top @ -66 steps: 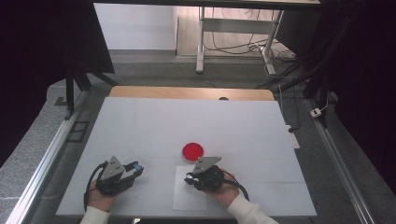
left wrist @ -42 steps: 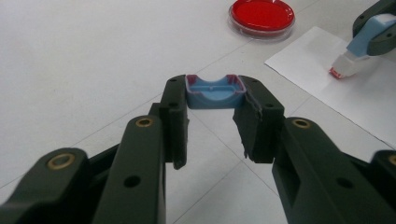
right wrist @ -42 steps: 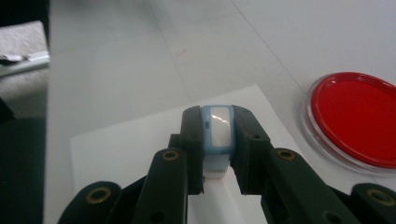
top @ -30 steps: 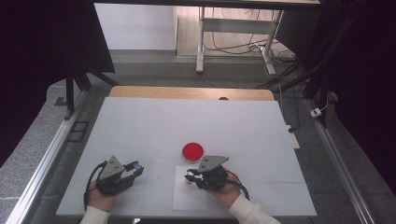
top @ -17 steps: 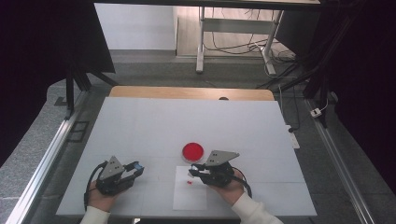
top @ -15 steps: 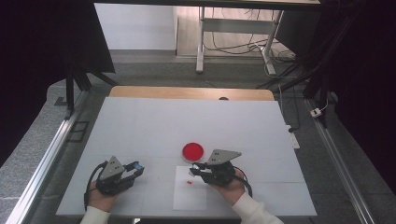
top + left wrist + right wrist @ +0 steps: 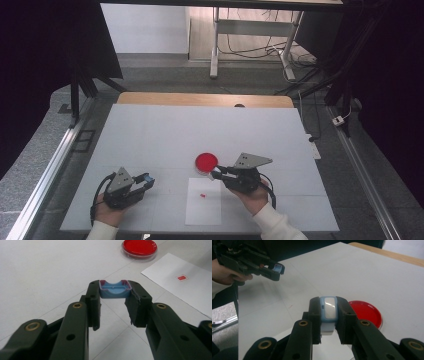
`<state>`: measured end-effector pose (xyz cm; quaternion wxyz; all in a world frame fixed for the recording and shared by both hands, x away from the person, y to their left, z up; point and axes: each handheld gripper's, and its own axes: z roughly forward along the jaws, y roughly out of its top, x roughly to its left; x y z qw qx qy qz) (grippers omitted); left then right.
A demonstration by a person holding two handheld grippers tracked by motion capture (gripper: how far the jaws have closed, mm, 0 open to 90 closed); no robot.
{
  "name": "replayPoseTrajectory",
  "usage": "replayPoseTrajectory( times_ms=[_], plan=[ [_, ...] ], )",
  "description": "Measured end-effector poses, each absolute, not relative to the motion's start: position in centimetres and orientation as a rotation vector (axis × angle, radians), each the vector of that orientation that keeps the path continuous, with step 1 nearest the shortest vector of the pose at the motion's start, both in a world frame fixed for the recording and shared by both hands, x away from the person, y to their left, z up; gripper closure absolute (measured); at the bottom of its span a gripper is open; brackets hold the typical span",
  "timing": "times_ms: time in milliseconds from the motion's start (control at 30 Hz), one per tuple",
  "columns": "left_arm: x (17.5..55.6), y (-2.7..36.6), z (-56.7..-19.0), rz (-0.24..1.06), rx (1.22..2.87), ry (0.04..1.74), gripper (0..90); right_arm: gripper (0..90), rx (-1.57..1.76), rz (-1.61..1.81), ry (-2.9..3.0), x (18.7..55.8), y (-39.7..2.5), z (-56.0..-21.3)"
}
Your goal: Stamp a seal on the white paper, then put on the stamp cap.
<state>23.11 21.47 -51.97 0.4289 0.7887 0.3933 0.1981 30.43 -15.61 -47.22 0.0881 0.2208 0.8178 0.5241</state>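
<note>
My right gripper (image 7: 329,315) clamps a pale blue cap (image 7: 328,308) beside the red dish (image 7: 365,312); my left gripper (image 7: 114,296) clamps a blue holder (image 7: 115,289).

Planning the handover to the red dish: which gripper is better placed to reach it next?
Right. The right gripper, shut on a blue-and-white block, sits just beside the red dish; the left gripper holds a blue cap farther off.

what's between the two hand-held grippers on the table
In the high view, a white paper sheet with a small red mark lies between the left hand-held gripper and the right hand-held gripper.
</note>
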Motion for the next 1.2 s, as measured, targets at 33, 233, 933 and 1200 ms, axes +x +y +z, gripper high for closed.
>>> replayPoseTrajectory(
  times_ms=[33,233,933,1200],
  plan=[
    [23.1,21.5,-52.0,0.494,1.969,0.982,64.5,75.1,0.66,1.563,2.433,30.5,-15.7,-47.1],
    [23.1,21.4,-52.0,0.495,1.97,0.981,64.5,75.1,0.66,1.574,2.449,30.5,-15.6,-47.2],
    [23.4,19.0,-51.7,0.481,1.997,0.926,64.6,75.1,0.663,1.586,2.445,30.3,-15.6,-47.1],
    [23.7,17.5,-51.8,0.467,2.017,0.9,64.5,75.1,0.661,1.576,2.446,30.3,-15.6,-47.2]
  ],
)
